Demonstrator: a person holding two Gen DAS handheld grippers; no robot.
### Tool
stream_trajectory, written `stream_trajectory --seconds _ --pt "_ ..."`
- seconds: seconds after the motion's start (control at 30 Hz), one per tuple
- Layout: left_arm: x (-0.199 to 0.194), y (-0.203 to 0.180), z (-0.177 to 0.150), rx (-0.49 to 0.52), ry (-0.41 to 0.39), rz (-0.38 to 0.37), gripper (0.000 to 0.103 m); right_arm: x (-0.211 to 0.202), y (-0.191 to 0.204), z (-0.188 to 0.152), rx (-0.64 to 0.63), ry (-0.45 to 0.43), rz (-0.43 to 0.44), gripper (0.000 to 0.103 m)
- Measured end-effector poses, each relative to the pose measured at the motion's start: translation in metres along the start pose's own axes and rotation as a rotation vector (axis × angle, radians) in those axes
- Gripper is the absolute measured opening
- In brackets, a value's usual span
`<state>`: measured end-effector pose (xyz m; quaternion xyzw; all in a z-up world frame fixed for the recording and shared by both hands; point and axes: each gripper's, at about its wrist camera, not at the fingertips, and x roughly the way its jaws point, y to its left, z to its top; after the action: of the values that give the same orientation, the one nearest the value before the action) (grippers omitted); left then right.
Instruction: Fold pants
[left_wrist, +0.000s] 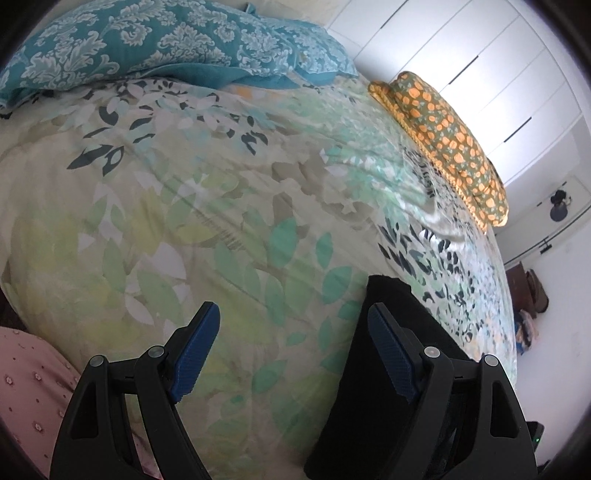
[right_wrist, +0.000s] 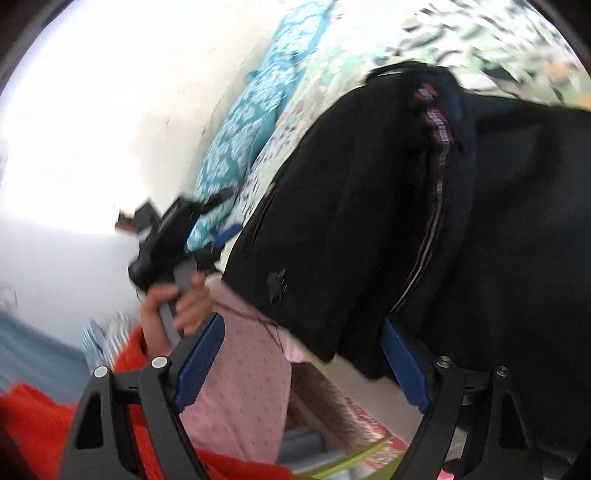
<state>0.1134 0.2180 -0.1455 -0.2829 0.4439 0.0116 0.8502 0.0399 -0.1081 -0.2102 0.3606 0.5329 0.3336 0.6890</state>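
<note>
The black pants (right_wrist: 369, 192) lie on the leaf-print bedspread (left_wrist: 184, 192), with a striped waistband lining showing and one edge hanging past the bed's near edge. In the left wrist view a black corner of the pants (left_wrist: 362, 369) lies under the right finger. My left gripper (left_wrist: 291, 354) is open, low over the bedspread, with nothing between its blue pads. My right gripper (right_wrist: 303, 365) is open; its right pad (right_wrist: 402, 365) is at the pants' hanging edge. The left gripper also shows in the right wrist view (right_wrist: 173, 240), held in a hand.
A teal patterned pillow (left_wrist: 166, 40) lies at the head of the bed. A folded orange-flowered cloth (left_wrist: 450, 144) sits at the far right edge. White wardrobe doors (left_wrist: 480, 55) stand beyond. The person's pink clothing (right_wrist: 240, 387) and a red fabric (right_wrist: 33, 424) are below.
</note>
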Motion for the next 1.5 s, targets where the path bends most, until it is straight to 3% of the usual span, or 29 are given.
stream_trajectory --seconds 0.17,0.2,0.23,0.27,0.3,0.53,0.8,1.1,1.4,1.5 --pt "0.001 0.001 -0.002 -0.001 0.005 0.012 0.084 0.010 -0.009 0.012 0.099 0.008 0.025 0.084" --pt "0.002 0.001 -0.002 0.001 0.006 0.016 0.084 0.010 -0.008 0.012 0.096 0.007 0.031 0.078" --pt "0.003 0.001 -0.002 0.004 0.009 0.023 0.084 0.010 -0.007 0.011 0.089 0.015 0.037 0.049" --pt "0.003 0.002 -0.002 0.006 0.010 0.027 0.084 0.012 -0.008 0.012 0.091 0.026 0.039 0.029" --pt "0.004 0.002 -0.002 0.005 0.011 0.032 0.084 0.010 -0.007 0.011 0.099 0.024 0.048 0.019" --pt "0.003 0.010 -0.001 -0.032 0.013 0.029 0.084 -0.045 0.044 0.025 -0.035 -0.081 0.077 0.016" --pt "-0.001 0.013 -0.001 -0.048 0.017 0.010 0.084 -0.127 0.082 0.044 -0.222 -0.094 -0.047 0.016" --pt "0.000 0.004 -0.004 -0.029 0.034 -0.010 0.084 -0.200 0.032 0.020 -0.111 -0.197 -0.168 0.016" --pt "-0.003 -0.024 -0.018 0.077 0.077 -0.047 0.084 -0.219 -0.022 -0.012 0.011 -0.248 -0.168 0.016" --pt "-0.003 -0.042 -0.026 0.150 0.092 -0.056 0.084 -0.225 -0.044 -0.021 0.040 -0.264 -0.217 0.016"
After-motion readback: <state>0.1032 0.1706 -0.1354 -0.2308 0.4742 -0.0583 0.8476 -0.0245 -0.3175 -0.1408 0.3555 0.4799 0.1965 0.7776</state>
